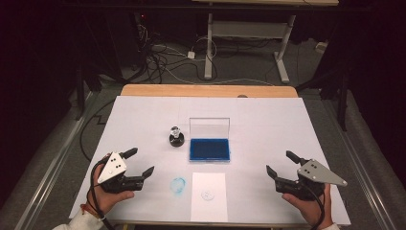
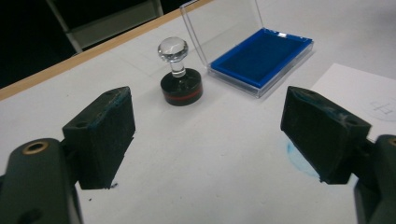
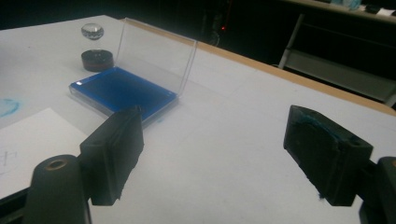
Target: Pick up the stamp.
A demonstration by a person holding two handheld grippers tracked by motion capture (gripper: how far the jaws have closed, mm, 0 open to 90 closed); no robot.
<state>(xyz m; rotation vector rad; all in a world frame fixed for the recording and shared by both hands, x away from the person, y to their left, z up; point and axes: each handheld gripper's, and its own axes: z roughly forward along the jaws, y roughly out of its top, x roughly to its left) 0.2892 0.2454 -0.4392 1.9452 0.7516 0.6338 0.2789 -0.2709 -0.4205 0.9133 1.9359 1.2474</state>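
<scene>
A round stamp (image 1: 176, 136) with a clear knob and a black base stands upright near the table's middle, just left of an open blue ink pad (image 1: 209, 149) whose clear lid stands up behind it. A white paper sheet (image 1: 208, 195) with a faint print lies at the front edge. My left gripper (image 1: 141, 162) rests open at the front left, empty, facing the stamp (image 2: 180, 72) and ink pad (image 2: 261, 58). At the front right, my right gripper (image 1: 282, 163) is open and empty, with the ink pad (image 3: 122, 91) and stamp (image 3: 95, 56) ahead to its left.
A blue ink smudge (image 1: 177, 185) marks the white table cover (image 1: 268, 124) left of the paper. The wooden table edge (image 1: 208, 90) runs along the far side. Beyond it are cables on the floor and a white table frame (image 1: 282, 52).
</scene>
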